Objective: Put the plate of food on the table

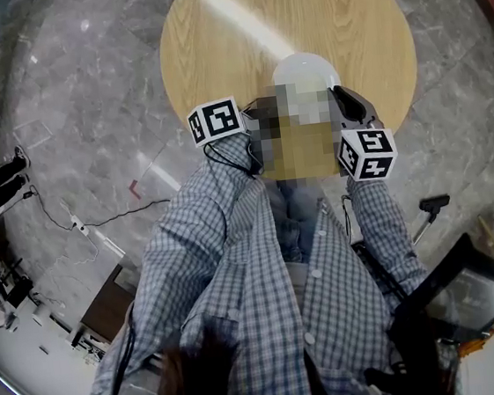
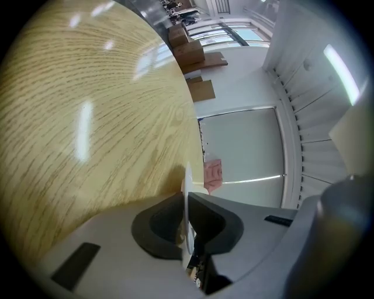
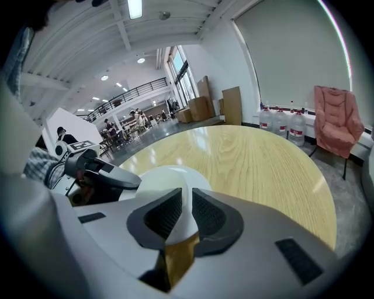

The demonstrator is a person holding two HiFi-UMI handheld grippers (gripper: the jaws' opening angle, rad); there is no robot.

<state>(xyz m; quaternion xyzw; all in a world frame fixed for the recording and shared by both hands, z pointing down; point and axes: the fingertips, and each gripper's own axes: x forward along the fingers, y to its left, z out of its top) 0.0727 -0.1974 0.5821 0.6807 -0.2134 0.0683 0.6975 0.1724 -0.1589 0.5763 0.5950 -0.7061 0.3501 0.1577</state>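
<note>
A white plate [image 1: 304, 78] hangs over the near edge of the round wooden table [image 1: 239, 51], held between both grippers. My left gripper [image 1: 255, 110] is shut on its left rim. In the left gripper view the plate [image 2: 186, 175] shows edge-on as a thin white line running between the pads of that gripper [image 2: 186, 201]. My right gripper [image 1: 343, 106] grips the right rim. In the right gripper view the plate [image 3: 166, 178] runs in between the jaws of that gripper [image 3: 186, 201], with the left gripper [image 3: 99, 172] across from it. No food shows on the plate.
The person's checked sleeves [image 1: 234, 238] fill the lower head view. Cables [image 1: 99, 222] lie on the marble floor at the left. A pink armchair [image 3: 339, 120] and water bottles [image 3: 283, 122] stand beyond the table [image 3: 263, 163]. Cardboard boxes [image 3: 201, 105] line the far wall.
</note>
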